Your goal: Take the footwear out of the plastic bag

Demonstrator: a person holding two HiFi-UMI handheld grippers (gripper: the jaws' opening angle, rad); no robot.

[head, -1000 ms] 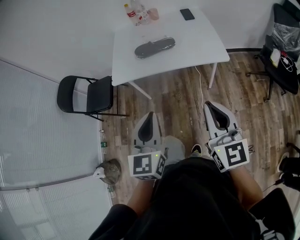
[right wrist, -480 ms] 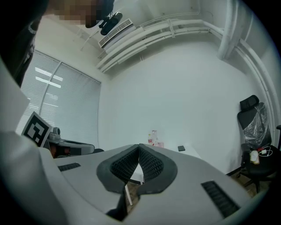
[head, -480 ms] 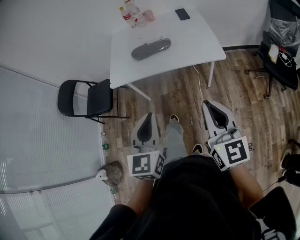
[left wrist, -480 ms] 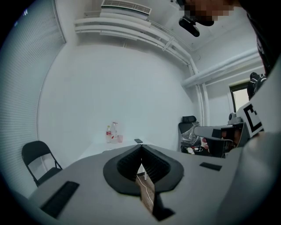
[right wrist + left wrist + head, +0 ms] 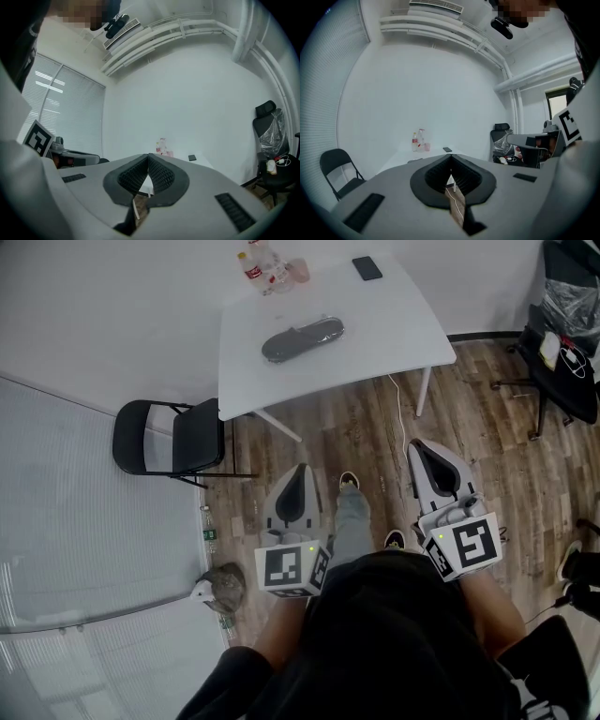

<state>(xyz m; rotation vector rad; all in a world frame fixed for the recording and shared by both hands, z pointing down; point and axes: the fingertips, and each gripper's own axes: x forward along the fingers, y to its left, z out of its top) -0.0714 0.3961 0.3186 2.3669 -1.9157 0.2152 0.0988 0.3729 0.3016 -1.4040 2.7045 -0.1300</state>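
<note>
**Bagged footwear lying on the white table, both grippers held short of it**

The footwear [image 5: 298, 339], a dark, flat pair, is lying inside the clear plastic bag [image 5: 330, 326], which is resting near the middle of the white table [image 5: 384, 329]. At the table's far edge, two bottles [image 5: 255, 265] and a pink cup [image 5: 299, 270] are standing close together, and a black phone [image 5: 367, 268] is lying flat toward the far right corner. A white cable [image 5: 403, 409] is hanging down beside the table's near right leg. A black folding chair [image 5: 173, 437] is standing just left of the table, and a black office chair [image 5: 567, 334] is standing well to the table's right.

Well short of the table's near edge, over the wood floor [image 5: 487, 437], the left gripper [image 5: 300, 468] and the right gripper [image 5: 419, 444] are both pointing toward the table. Each gripper view is showing its jaws pressed together at the tips with nothing between them. One foot [image 5: 349, 480] of the person is showing on the floor between the two grippers, on the near side of the table.
</note>
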